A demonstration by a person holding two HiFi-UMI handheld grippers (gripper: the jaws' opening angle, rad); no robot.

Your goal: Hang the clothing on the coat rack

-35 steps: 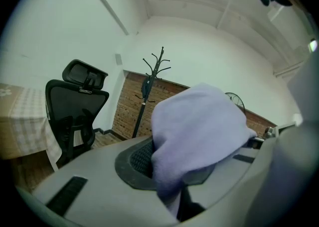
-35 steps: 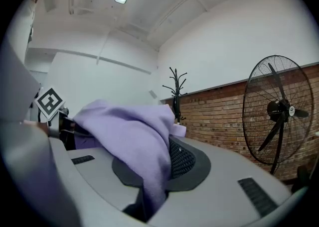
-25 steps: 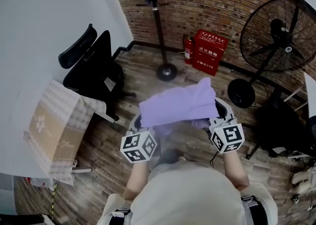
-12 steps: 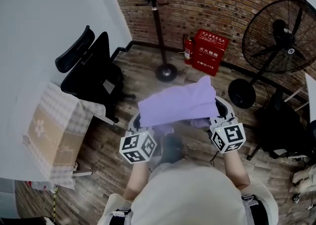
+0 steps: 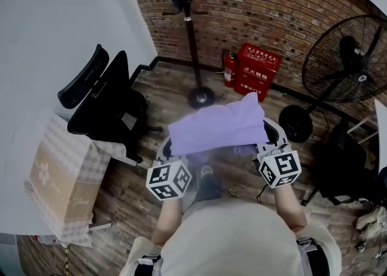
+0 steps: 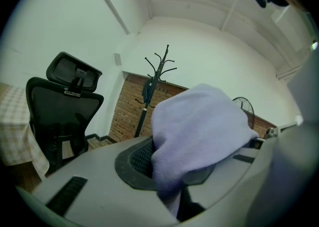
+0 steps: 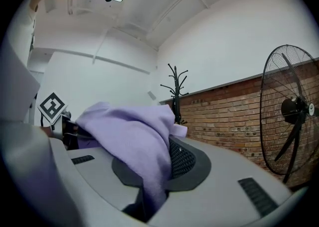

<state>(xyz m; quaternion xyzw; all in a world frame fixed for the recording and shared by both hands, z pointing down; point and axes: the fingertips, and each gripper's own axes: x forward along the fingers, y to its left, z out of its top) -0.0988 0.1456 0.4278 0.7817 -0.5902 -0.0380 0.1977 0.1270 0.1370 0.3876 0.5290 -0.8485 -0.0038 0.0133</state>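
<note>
Purple clothing (image 5: pixel 217 128) is staying pinched by fingers of left gripper (image 5: pixel 169 147) and right gripper (image 5: pixel 273 138); coat rack (image 5: pixel 189 32) is drawing nearer; white characters on red box (image 5: pixel 257 71) are proving unreadable.

Office-type workroom. Evidence: black mesh office chair (image 5: pixel 100 102) drawn up to a white counter (image 5: pixel 54 39); bare brick wall (image 5: pixel 272 2); wood plank floor (image 5: pixel 139 172); black coat rack (image 5: pixel 190 39) near the wall; red fire-extinguisher box (image 5: pixel 257 70) beside an extinguisher (image 5: pixel 228 68); large pedestal fan (image 5: pixel 351 63).
</note>
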